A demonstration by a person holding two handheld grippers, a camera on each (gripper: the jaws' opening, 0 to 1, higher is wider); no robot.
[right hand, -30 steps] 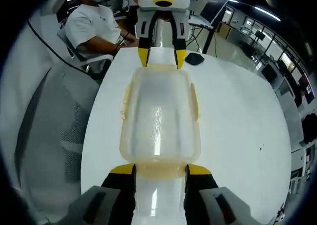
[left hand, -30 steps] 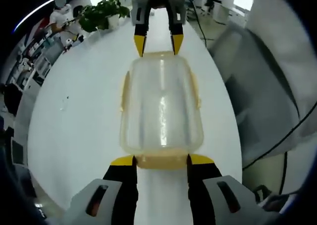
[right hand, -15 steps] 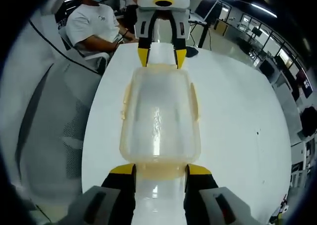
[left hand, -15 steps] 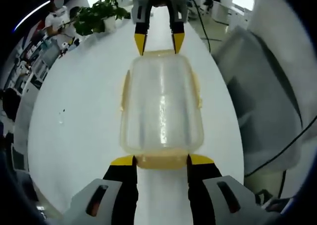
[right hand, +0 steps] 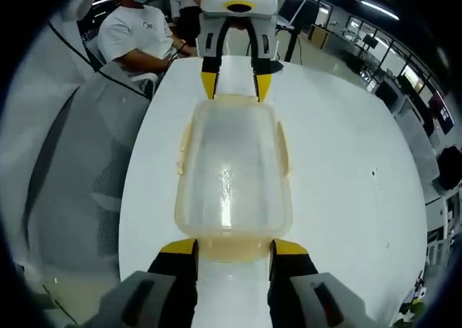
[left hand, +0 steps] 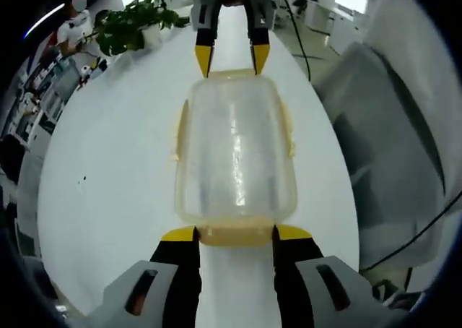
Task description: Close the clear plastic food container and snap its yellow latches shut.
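The clear plastic container (left hand: 234, 147) lies lengthwise over the white table (left hand: 108, 162), lid on, with pale yellow latches along its sides (left hand: 289, 133) and ends. My left gripper (left hand: 234, 234) is shut on its near end, the end latch between the yellow-tipped jaws. At the far end my right gripper (left hand: 232, 61) grips the opposite end. In the right gripper view the same container (right hand: 232, 169) runs away from my right gripper (right hand: 232, 247), shut on the near end latch, with my left gripper (right hand: 234, 82) at the far end.
A potted plant (left hand: 130, 24) stands at the table's far left edge. A grey mesh chair (left hand: 382, 126) is beside the table, also seen in the right gripper view (right hand: 86, 169). A person in a white shirt (right hand: 137, 35) sits beyond the table.
The background has slid in both views while the container stays fixed between both pairs of jaws. Grippers and container have shifted together a little over the table.
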